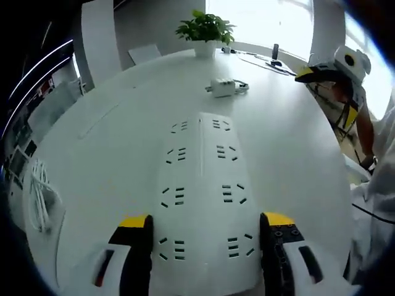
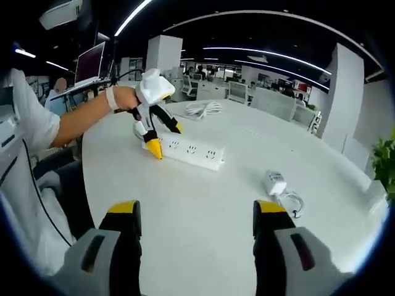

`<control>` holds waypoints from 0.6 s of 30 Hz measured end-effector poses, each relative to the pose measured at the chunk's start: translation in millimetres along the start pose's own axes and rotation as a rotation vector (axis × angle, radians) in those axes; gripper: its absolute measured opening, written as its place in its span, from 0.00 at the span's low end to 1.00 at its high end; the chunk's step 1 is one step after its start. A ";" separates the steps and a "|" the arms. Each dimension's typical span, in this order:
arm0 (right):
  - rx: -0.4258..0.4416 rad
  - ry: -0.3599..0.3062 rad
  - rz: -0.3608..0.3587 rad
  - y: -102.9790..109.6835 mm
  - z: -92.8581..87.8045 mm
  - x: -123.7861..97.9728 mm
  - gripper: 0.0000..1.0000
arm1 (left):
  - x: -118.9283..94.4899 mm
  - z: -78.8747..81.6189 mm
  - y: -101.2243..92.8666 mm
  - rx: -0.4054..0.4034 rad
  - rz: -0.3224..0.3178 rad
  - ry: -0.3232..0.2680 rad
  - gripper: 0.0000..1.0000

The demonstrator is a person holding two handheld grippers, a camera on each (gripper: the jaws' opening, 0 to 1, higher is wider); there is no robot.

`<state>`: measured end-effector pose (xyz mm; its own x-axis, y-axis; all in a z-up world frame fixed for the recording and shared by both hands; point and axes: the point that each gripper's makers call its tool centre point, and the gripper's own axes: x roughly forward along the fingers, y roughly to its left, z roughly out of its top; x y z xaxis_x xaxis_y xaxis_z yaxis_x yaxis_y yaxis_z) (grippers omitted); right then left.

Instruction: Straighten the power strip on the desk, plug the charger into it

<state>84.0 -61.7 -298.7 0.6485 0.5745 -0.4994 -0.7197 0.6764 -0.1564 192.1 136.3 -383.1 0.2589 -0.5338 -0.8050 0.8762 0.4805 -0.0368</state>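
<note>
We are working at the white desk, where the power strip is lying flat and running away from the left gripper, whose yellow-tipped jaws are standing apart on either side of the strip's near end; whether they are touching its sides we cannot tell. In the right gripper view we are seeing that same left gripper set at the strip's left end, while the right gripper is hovering over bare desk with its jaws wide apart and holding nothing. The charger is lying with its coiled cable well apart from the strip, to the right and nearer to us. We are judging that a push from one end alone could swing the strip rather than square it, and that its far end could sweep toward the charger. The strip's own cord is hard to trace; a white cable bundle is lying at the desk's left edge, and we cannot tell if it belongs to the strip. The charger's prongs are too small to make out.
</note>
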 end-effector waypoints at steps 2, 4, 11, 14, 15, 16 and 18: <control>-0.006 0.001 0.006 0.8 0.8 0.5 0.73 | -0.1 -0.1 -0.1 -0.001 0.001 -0.004 0.72; -0.016 0.006 0.006 -0.5 1.9 2.0 0.73 | -0.1 0.2 0.0 -0.001 0.001 -0.009 0.72; -0.047 0.022 0.014 -5.6 8.8 4.9 0.73 | 0.0 0.7 0.1 0.000 0.001 -0.015 0.72; -0.067 0.018 0.024 -4.8 14.4 7.9 0.73 | -0.3 0.9 1.0 -0.001 0.001 -0.027 0.72; -0.091 0.018 0.034 -3.7 17.2 10.6 0.73 | -0.3 1.2 0.9 0.000 0.000 -0.031 0.72; -0.101 0.020 0.038 -3.8 18.7 12.8 0.73 | -0.2 1.4 1.0 0.000 -0.001 -0.034 0.72; -0.117 0.023 0.041 -6.0 21.6 16.7 0.73 | -0.1 1.7 1.2 -0.001 -0.002 -0.040 0.72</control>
<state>104.5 -46.2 -287.8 0.6127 0.5890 -0.5270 -0.7705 0.5935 -0.2325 193.8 135.8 -382.0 0.2734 -0.5617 -0.7809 0.8764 0.4801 -0.0385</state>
